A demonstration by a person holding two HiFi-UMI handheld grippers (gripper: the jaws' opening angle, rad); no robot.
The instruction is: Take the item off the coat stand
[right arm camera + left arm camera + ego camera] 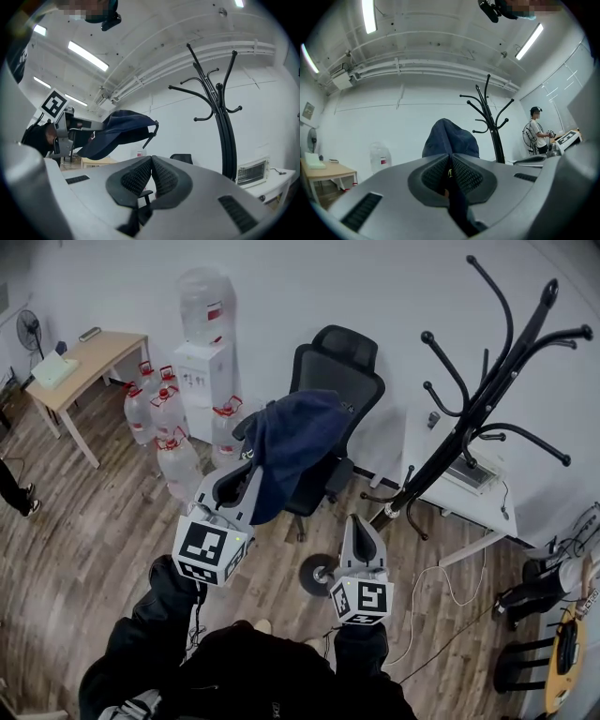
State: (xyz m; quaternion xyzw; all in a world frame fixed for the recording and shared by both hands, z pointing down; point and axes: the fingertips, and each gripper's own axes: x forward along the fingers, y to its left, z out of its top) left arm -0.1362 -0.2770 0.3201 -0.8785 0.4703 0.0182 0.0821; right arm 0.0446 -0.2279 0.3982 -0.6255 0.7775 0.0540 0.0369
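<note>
A navy blue cap (295, 442) hangs in the air, well clear of the black coat stand (469, 418), and my left gripper (247, 470) is shut on its edge. In the left gripper view the cap (451, 138) rises just beyond the closed jaws of the left gripper (450, 161), with the coat stand (493, 131) behind it to the right. My right gripper (361, 523) is lower and to the right, shut on nothing. In the right gripper view, past the right gripper (151, 161), the cap (119, 131) sits at the left and the coat stand's (224, 122) hooks are bare.
A black office chair (342, 371) stands right behind the cap. A water dispenser (204, 352) and several water bottles (164, 418) are at the back left, beside a wooden desk (84, 362). A white table (469, 493) sits behind the stand. A person (536, 136) stands far right.
</note>
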